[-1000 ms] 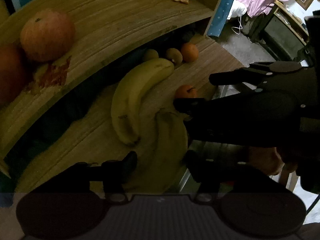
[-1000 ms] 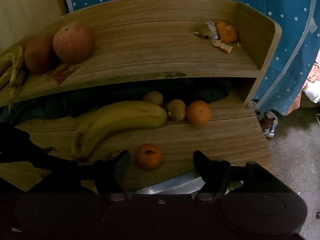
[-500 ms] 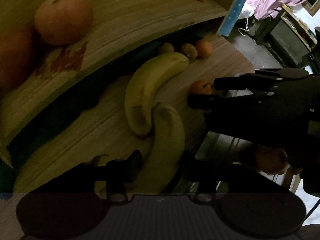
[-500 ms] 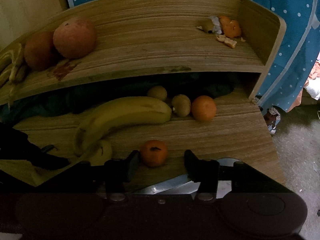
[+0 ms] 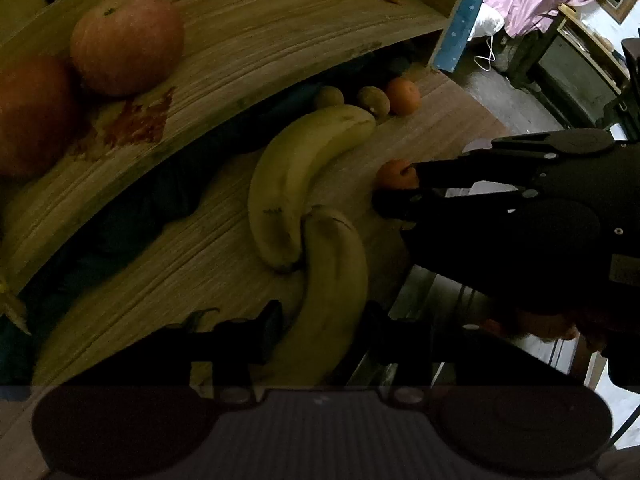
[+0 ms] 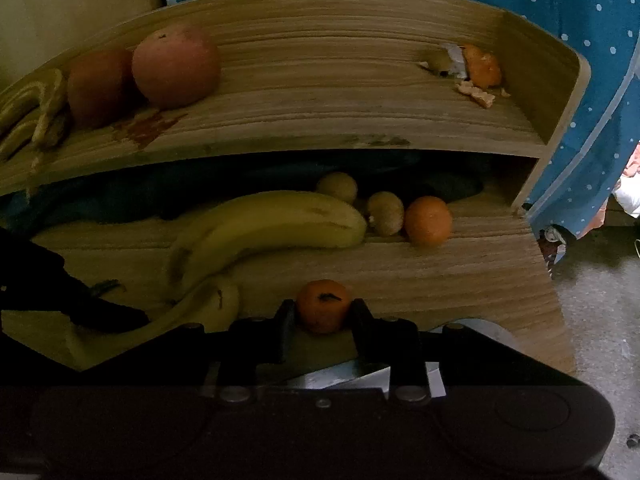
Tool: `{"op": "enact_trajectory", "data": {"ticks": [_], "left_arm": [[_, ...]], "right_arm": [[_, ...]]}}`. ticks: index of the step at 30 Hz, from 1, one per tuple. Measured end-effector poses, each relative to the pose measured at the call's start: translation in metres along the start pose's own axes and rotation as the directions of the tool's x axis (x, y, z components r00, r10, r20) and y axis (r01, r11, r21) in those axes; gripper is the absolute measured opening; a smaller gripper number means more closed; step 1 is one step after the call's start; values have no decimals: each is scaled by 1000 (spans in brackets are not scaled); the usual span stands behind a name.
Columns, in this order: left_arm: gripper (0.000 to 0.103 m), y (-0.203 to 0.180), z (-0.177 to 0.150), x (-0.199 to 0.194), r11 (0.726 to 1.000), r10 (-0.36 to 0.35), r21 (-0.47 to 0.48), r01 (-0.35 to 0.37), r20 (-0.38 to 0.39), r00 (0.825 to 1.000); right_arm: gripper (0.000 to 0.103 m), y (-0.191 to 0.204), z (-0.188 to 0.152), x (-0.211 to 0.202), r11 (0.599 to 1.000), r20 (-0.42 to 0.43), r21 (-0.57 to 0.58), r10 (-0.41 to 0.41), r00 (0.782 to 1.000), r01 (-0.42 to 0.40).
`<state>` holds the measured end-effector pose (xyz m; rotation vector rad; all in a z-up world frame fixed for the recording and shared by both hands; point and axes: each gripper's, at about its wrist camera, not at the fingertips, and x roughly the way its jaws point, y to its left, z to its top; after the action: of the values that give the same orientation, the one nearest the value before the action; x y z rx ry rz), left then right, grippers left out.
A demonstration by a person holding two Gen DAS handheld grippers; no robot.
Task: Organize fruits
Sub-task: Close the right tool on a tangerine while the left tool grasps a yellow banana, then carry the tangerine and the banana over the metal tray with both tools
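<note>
On the lower wooden shelf (image 6: pixel 460 288) lie two bananas. My left gripper (image 5: pixel 324 324) is shut on the nearer banana (image 5: pixel 332 280), one finger against each side. This banana's tip touches the longer banana (image 5: pixel 296 184) behind it. A small tangerine (image 6: pixel 324 306) sits near the shelf's front edge, and my right gripper (image 6: pixel 322 320) is shut on it. In the left wrist view the right gripper (image 5: pixel 396 188) comes in from the right with the tangerine (image 5: pixel 394 174) at its tips. The left gripper's dark finger (image 6: pixel 92 308) shows beside the held banana (image 6: pixel 208 308).
Two kiwis (image 6: pixel 384 212) and an orange (image 6: pixel 428 220) rest at the back of the lower shelf. The upper shelf (image 6: pixel 340 112) holds two apples (image 6: pixel 176 66), a banana peel (image 6: pixel 32 108) at left and peel scraps (image 6: pixel 476 68) at right. A blue dotted cloth (image 6: pixel 580 20) hangs behind.
My right gripper moved forward and its fingers closed from wide apart onto the tangerine. My left gripper advanced along the nearer banana and its fingers narrowed onto it.
</note>
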<state>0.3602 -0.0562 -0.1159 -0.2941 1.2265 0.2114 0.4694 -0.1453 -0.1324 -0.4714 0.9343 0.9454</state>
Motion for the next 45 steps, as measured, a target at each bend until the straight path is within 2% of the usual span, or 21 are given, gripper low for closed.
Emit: {"op": "enact_trajectory", "data": {"ticks": [5, 10, 18, 25, 33, 36, 45], "left_arm": [[48, 10, -11, -6, 1000, -4, -20, 4, -8, 1000], [45, 30, -34, -15, 998, 25, -64, -26, -17, 1000], [42, 65, -70, -32, 985, 60, -162, -64, -32, 998], [42, 68, -80, -36, 988, 69, -133, -71, -23, 997], [46, 61, -83, -35, 995, 79, -61, -79, 6, 997], [38, 57, -85, -37, 994, 108, -30, -107, 13, 994], [38, 50, -107, -46, 998, 9, -59, -10, -18, 1000]], "right_arm": [[31, 12, -5, -5, 1000, -11, -3, 16, 1000, -16], [31, 32, -6, -7, 999, -24, -17, 42, 999, -43], [31, 80, -10, -11, 991, -62, -81, 106, 992, -111], [31, 107, -22, -26, 986, -54, -107, 123, 991, -128], [31, 119, -47, -60, 994, -13, -69, 86, 996, -86], [31, 120, -55, -69, 996, -5, -57, 66, 998, -67], [31, 130, -80, -105, 998, 60, 1, 55, 997, -55]]}}
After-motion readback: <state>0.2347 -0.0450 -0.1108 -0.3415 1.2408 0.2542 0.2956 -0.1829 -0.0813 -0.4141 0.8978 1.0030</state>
